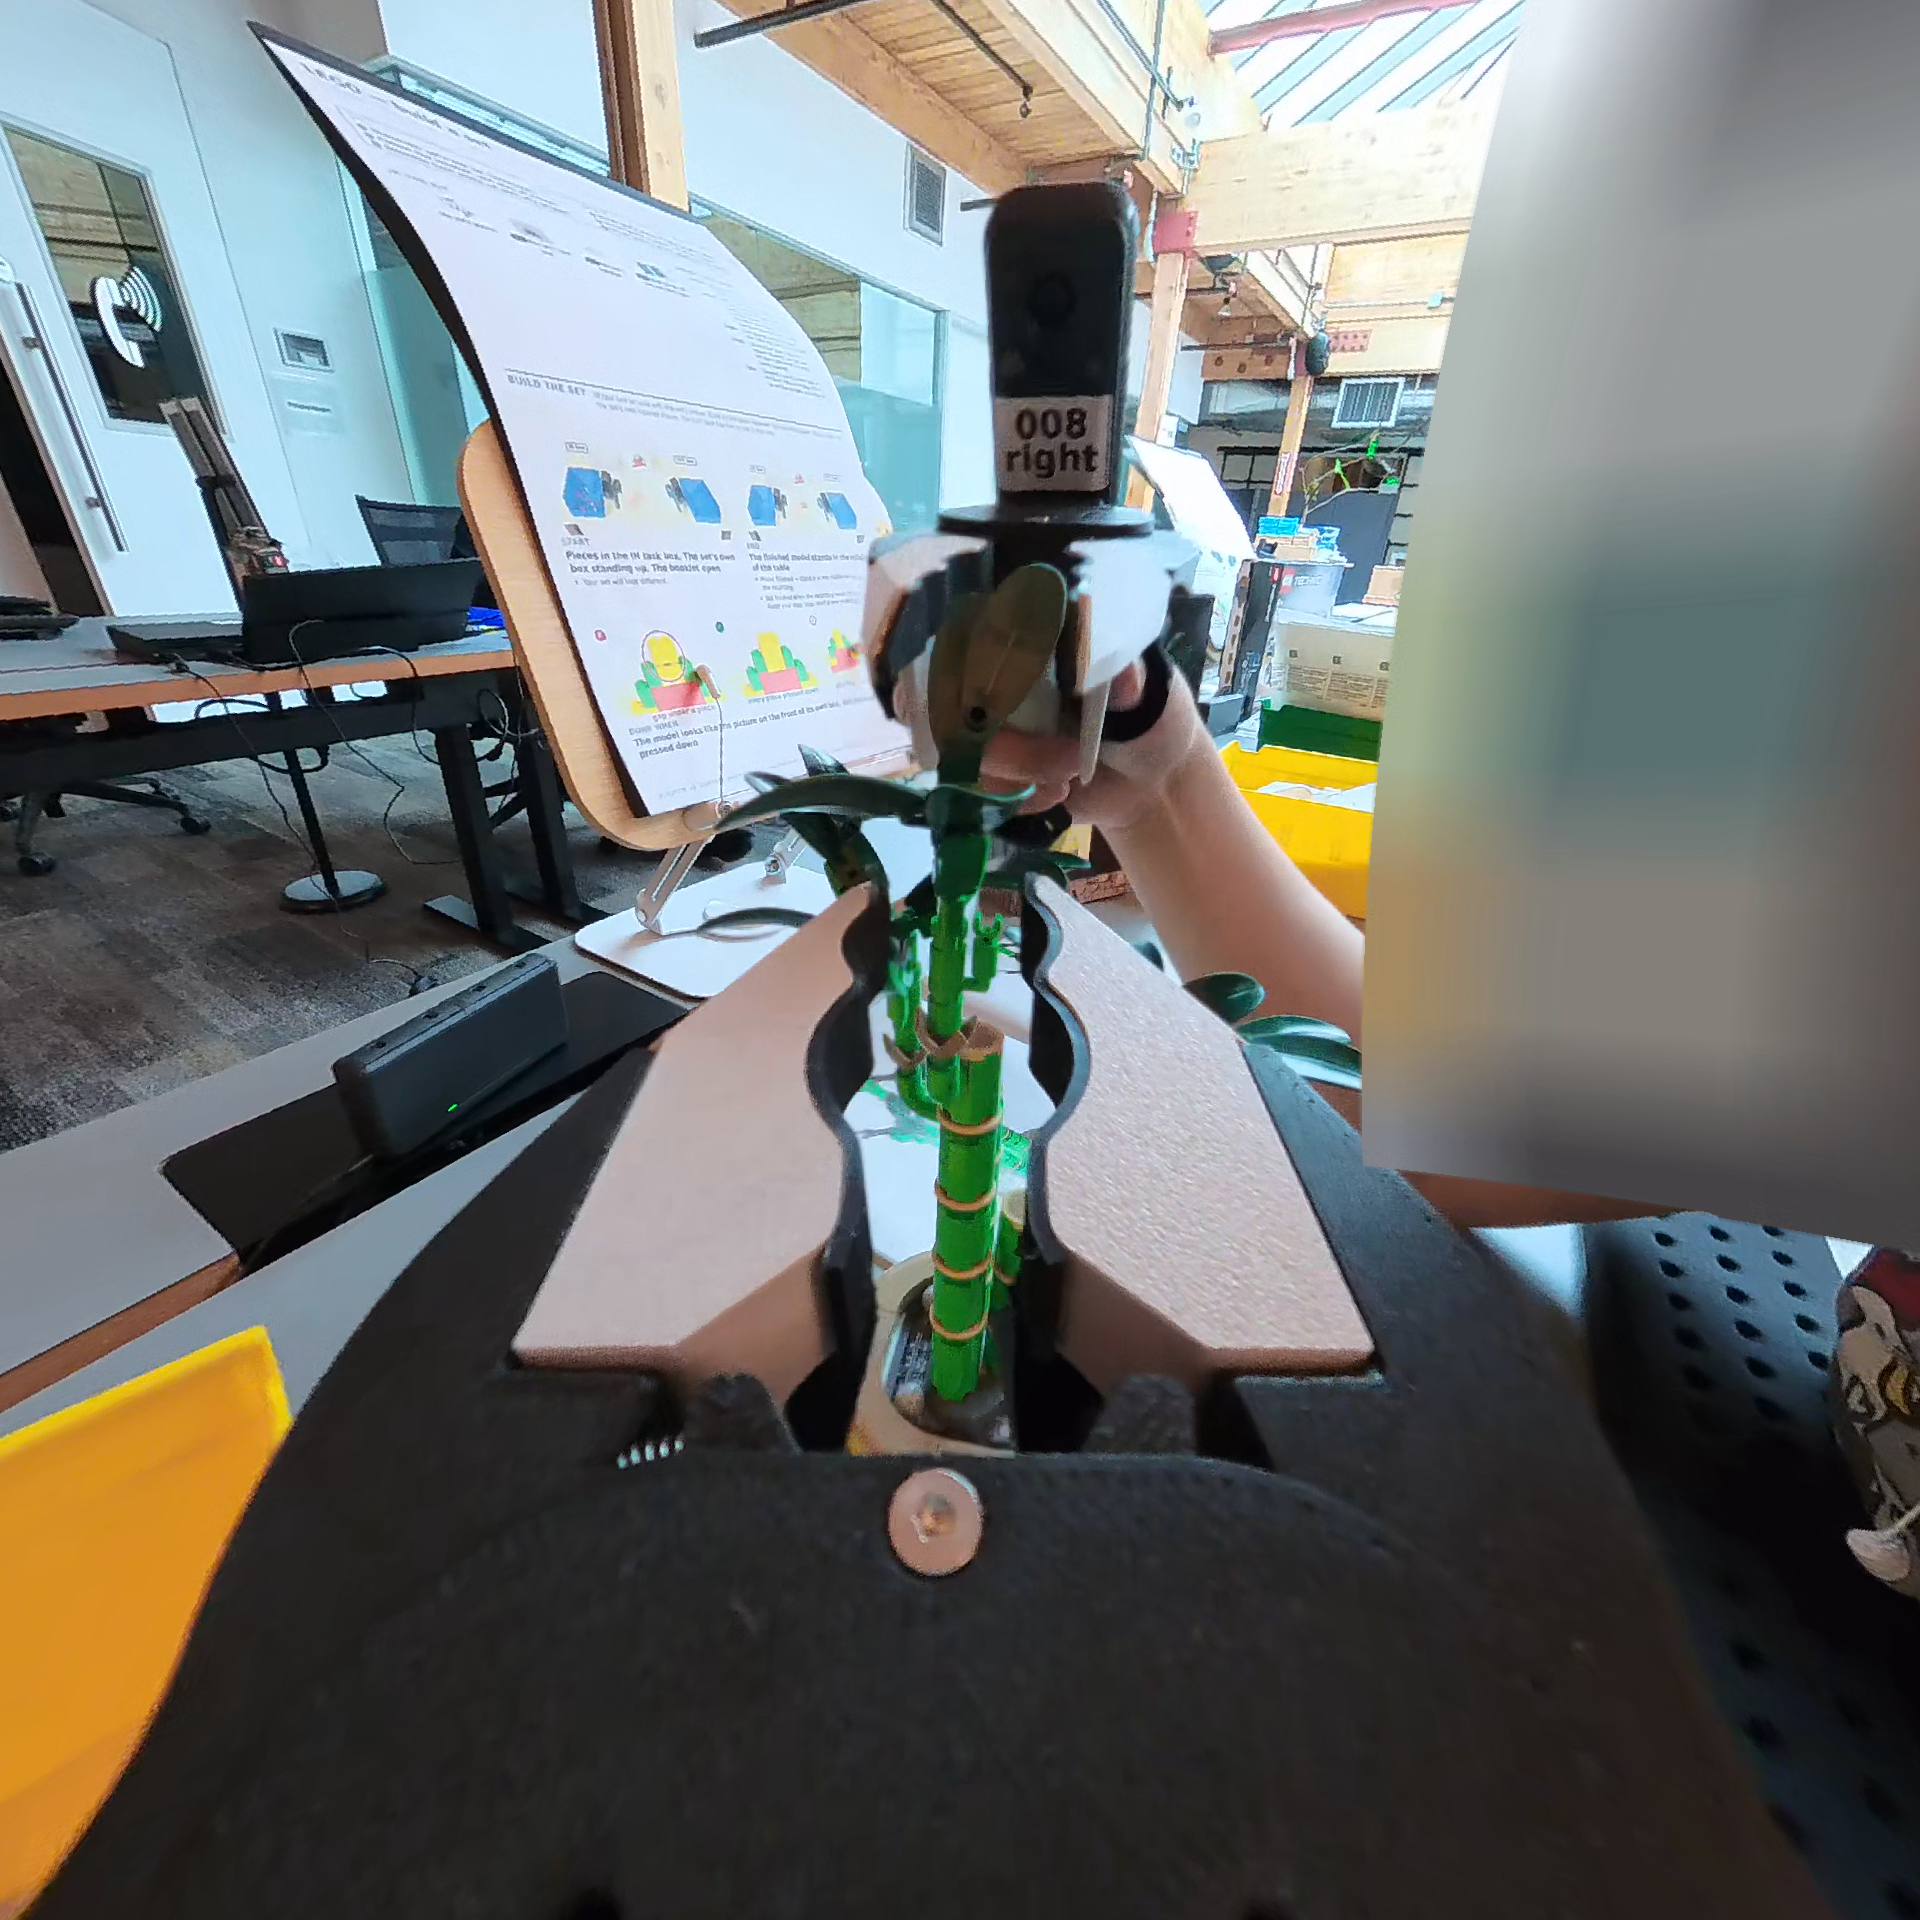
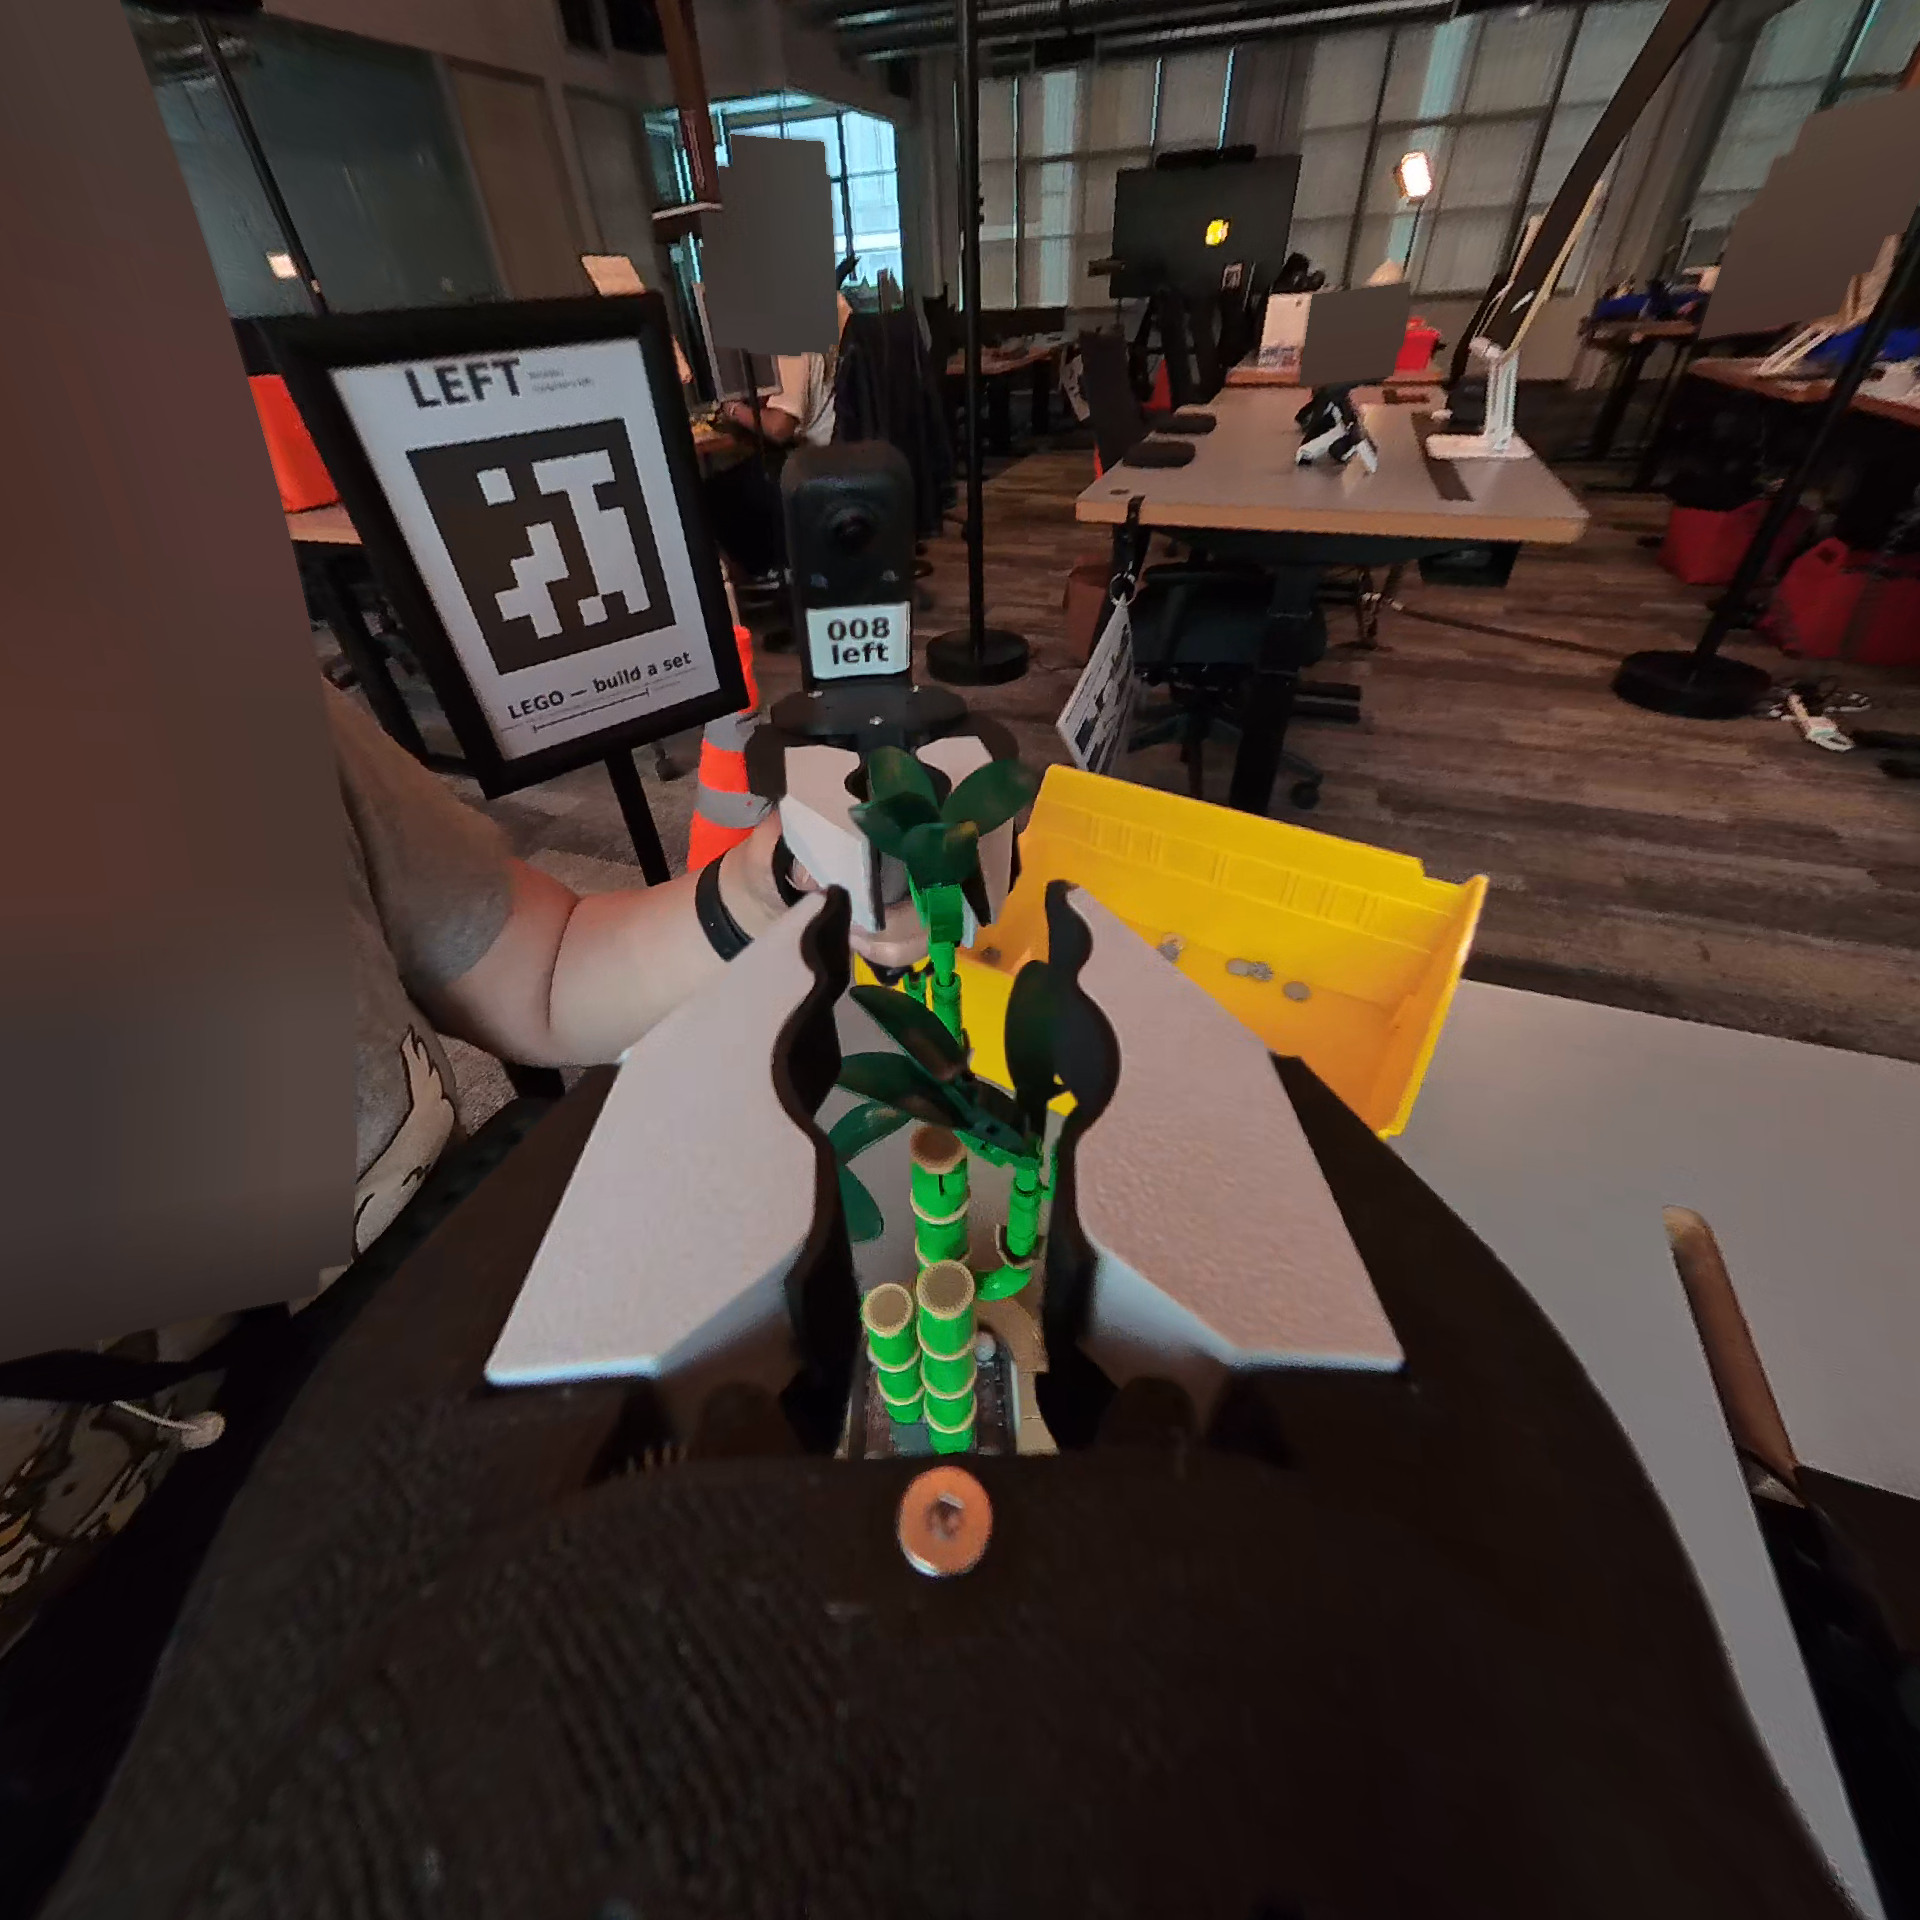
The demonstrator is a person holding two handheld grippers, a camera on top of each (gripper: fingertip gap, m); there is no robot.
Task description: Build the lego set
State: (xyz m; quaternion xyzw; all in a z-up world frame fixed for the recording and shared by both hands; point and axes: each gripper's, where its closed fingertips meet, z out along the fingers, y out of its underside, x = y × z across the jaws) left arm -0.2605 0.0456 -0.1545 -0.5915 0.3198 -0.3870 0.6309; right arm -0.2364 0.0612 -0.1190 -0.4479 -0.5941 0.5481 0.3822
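Note:
A green lego bamboo model (image 1: 961,1174) stands upright in a tan pot (image 1: 899,1283) on the table between my two grippers, which face each other. My left gripper (image 1: 948,904) has its jaws close on either side of the tall stalk, near the small side shoots. It shows behind the top leaves in the right wrist view (image 2: 925,914). My right gripper (image 2: 943,899) looks down on the model (image 2: 940,1340). Its jaws stand narrowly apart around a dark leaf cluster (image 2: 977,1101), and contact is not clear. In the left wrist view it (image 1: 997,743) sits behind the top leaf.
A yellow bin (image 2: 1247,914) with a few small pieces lies just past the model. Another yellow bin (image 1: 125,1507) is at the near left. An instruction sheet on a stand (image 1: 665,499), a black box (image 1: 457,1049) and a framed marker sign (image 2: 530,540) stand around. Spacing between my two grippers at the tips: around 5 cm.

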